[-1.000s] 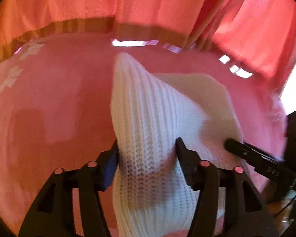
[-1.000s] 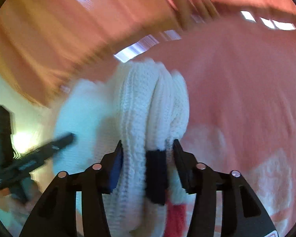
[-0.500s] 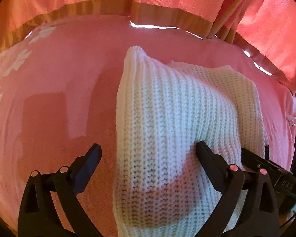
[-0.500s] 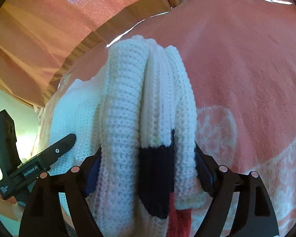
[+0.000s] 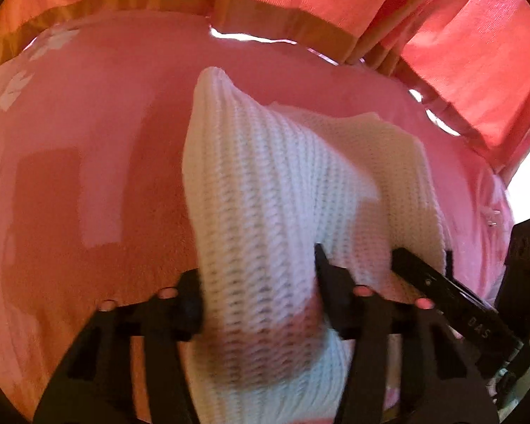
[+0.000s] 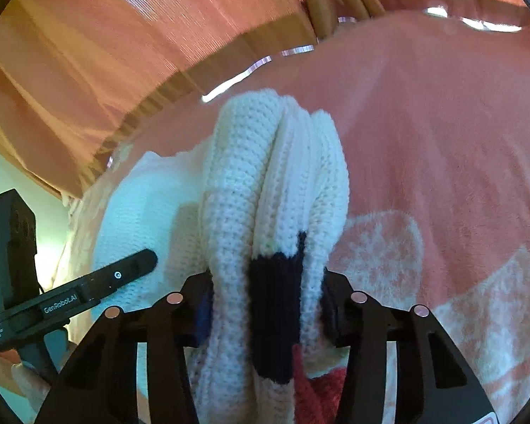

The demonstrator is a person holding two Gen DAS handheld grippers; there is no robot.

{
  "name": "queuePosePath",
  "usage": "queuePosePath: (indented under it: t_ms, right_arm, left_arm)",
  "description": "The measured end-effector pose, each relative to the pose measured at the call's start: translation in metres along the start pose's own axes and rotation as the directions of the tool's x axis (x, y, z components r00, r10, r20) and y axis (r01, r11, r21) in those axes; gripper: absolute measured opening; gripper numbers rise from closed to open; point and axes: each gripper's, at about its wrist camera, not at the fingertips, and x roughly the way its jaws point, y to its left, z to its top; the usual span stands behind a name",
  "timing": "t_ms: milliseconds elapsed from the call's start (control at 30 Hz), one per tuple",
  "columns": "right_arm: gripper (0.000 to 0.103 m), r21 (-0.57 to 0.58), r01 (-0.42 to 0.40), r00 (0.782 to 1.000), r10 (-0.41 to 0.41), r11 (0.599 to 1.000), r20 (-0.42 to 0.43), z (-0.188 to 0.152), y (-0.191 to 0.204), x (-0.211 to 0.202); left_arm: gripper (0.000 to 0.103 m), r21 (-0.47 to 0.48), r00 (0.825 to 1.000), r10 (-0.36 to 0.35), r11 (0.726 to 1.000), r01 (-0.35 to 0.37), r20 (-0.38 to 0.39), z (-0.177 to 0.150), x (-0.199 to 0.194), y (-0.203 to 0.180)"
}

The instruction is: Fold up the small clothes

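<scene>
Both grippers, left gripper and right gripper, had briefly loosened and were closing again, pads pinching bunched folds of the white chunky-knit sweater at frame centre on the pink blanket, suggesting a regrasp before the next fold.

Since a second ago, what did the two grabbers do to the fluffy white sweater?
Both let go for a moment, then bit again. The left hand-held gripper spread wide off the white knitted sweater and is closing on a bunched fold of it. The right hand-held gripper widened a little and is closing on the bunched edge with the dark blue patch. The sweater stayed on the pink blanket.
</scene>
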Motion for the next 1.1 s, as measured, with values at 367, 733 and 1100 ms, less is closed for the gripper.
queuePosePath:
  t_ms: [367,733,1100]
  right_arm:
    - [0.046,-0.106,-0.040,0.966,0.065,0.994,0.252,-0.025,0.067,-0.140]
    - [0.046,-0.330,-0.098,0.827,0.261,0.939,0.498,0.006,0.164,-0.256]
    - [0.067,-0.401,-0.121,0.897,0.273,0.908,0.347,0.085,0.187,-0.091]
  left_arm:
    - [0.042,0.112,0.971,-0.194,0.977,0.180,0.136,-0.023,-0.136,-0.046]
    - [0.043,0.282,0.828,-0.294,0.944,0.172,0.478,-0.011,-0.308,-0.056]
    - [0.070,0.150,0.822,-0.091,0.989,0.008,0.562,0.065,-0.238,0.043]
